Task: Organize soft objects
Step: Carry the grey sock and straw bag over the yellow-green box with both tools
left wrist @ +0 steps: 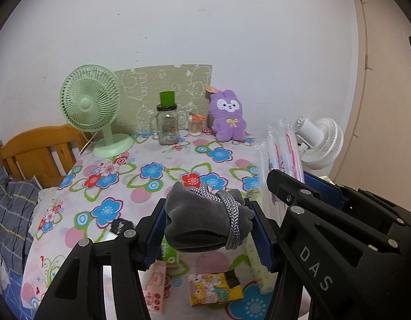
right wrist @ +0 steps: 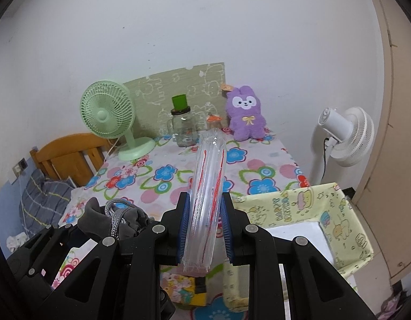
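Observation:
My left gripper (left wrist: 209,229) is shut on a rolled grey cloth bundle (left wrist: 205,221) tied with a grey braided cord, held above the flowered tablecloth (left wrist: 152,165). In the right wrist view that bundle (right wrist: 107,221) shows at lower left. My right gripper (right wrist: 204,229) is shut on a clear plastic sleeve with red stripes (right wrist: 209,186), which sticks up and forward; the same sleeve (left wrist: 284,149) shows in the left wrist view. A purple plush rabbit (left wrist: 228,116) (right wrist: 246,116) sits upright at the table's far edge against the wall.
A yellow-green patterned box (right wrist: 312,208), open on top, stands at the right. At the back are a green fan (left wrist: 91,106), a glass jar with a green cup (left wrist: 167,122) and a small jar (left wrist: 195,126). Small packets (left wrist: 214,288) lie near me. A white fan (right wrist: 346,136) stands at right.

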Available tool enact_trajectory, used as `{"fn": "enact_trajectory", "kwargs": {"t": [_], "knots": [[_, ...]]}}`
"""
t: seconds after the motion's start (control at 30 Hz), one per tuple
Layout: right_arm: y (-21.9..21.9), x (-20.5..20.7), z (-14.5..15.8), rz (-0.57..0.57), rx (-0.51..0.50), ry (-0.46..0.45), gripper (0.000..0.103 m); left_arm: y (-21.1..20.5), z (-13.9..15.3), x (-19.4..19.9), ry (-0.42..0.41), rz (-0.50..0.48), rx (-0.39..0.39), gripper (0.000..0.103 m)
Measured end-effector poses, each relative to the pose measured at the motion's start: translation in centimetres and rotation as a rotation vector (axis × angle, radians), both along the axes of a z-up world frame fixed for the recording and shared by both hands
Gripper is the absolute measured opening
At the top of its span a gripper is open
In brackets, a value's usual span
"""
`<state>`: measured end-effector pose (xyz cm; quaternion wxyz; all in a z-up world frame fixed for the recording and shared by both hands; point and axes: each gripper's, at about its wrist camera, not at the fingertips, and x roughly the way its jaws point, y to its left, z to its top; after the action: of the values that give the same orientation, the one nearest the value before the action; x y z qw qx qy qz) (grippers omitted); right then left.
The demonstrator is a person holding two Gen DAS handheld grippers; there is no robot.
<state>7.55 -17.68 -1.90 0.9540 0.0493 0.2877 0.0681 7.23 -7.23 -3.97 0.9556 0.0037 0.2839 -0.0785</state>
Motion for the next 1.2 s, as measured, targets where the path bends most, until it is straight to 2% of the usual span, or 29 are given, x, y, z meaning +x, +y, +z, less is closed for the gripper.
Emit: {"fn": "enact_trajectory", "kwargs": {"t": [0.63,1.2], "knots": [[-6.1,1.3,-0.4,-0.056,-0.011,0.002,0.026,-6.2,-0.5,1.9,0.002,-0.094,0.003,0.061],[-10.6,3.1,-2.9,-0.118,-0.017,0.071,0.026,-10.9,-2.9,4.3,0.072,-0.19,0.016,0.061]]}}
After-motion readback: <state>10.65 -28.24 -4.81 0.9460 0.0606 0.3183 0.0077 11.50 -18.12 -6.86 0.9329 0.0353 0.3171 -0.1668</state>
